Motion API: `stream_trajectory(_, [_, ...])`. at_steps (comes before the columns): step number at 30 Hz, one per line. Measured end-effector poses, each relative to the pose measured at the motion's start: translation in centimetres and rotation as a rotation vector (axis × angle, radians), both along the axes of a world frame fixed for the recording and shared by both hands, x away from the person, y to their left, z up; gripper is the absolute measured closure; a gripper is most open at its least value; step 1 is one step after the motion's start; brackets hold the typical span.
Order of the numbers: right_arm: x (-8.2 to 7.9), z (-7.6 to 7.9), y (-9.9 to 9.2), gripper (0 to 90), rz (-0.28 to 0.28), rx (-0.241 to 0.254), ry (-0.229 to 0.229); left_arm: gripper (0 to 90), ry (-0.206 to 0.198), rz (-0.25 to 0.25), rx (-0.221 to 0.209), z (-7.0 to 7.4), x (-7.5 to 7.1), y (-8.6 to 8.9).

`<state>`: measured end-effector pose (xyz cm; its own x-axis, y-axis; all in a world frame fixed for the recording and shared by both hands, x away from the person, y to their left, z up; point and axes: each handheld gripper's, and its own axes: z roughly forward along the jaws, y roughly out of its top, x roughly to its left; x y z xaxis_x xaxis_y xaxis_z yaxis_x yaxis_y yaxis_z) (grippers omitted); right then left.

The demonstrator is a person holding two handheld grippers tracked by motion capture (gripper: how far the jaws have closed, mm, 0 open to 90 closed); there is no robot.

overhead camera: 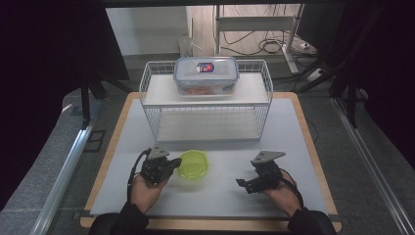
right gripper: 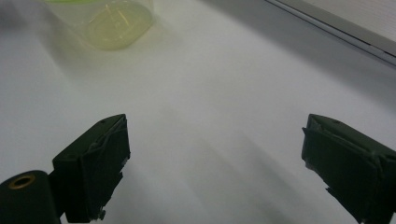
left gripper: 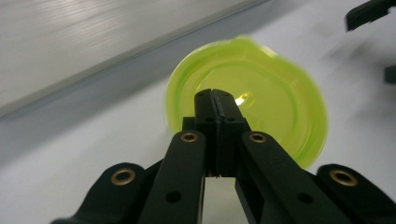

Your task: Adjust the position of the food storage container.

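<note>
Jaws: your left gripper was fully closed, nothing pinched, tips over the green-lidded tub on the white mat. Your right gripper stood wide open, empty. Risk: closed tips would likely just shove the tub. Its contents unclear; the clip-lock box on the wire rack held something orange.

From above our side of the table we look forward and down, while both gripper views skim low over it, sharing the green lidded cup up close.
</note>
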<state>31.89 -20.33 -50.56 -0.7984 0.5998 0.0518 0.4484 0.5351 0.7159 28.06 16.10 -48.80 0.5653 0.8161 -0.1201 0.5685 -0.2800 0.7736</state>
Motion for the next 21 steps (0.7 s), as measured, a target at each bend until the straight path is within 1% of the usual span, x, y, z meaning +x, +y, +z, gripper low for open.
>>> stream_trajectory(3, [0.0, 0.0, 0.0, 7.5, -0.001, 0.000, 0.000, 89.9, -0.010, 0.037, 0.015, -0.2, -0.8, 0.8])
stream_trajectory(5, [0.0, 0.0, -0.1, 7.5, -0.003, 0.001, -0.001, 90.0, -0.004, 0.056, 0.031, -0.4, -1.0, 1.2])
stream_trajectory(7, [0.0, 0.0, 0.0, 7.5, -0.002, 0.000, 0.000, 89.9, 0.012, 0.055, 0.035, -0.8, -0.9, 1.2])
stream_trajectory(9, [0.0, 0.0, 0.0, 7.5, 0.001, -0.001, -0.001, 89.9, 0.025, 0.047, 0.049, -1.1, -0.7, 0.8])
stream_trajectory(12, [0.0, 0.0, 0.0, 7.6, -0.001, -0.001, -0.001, 89.9, 0.021, 0.037, 0.066, -1.2, -0.6, 0.1])
stream_trajectory(17, [0.0, -0.1, 0.0, 7.5, 0.000, -0.004, 0.001, 89.9, 0.022, 0.030, 0.070, -1.2, 0.0, -0.7])
stream_trajectory(19, [0.0, -0.1, 0.0, 7.6, 0.002, -0.005, 0.002, 89.9, 0.018, 0.021, 0.064, -1.2, 0.4, -1.2])
stream_trajectory(20, [0.0, -0.1, 0.1, 7.5, 0.002, -0.006, 0.003, 89.9, 0.019, 0.014, 0.072, -1.2, 0.6, -1.4])
stream_trajectory(21, [0.0, -0.1, 0.0, 7.5, 0.001, -0.006, 0.002, 89.9, 0.018, 0.008, 0.068, -1.2, 0.9, -1.7])
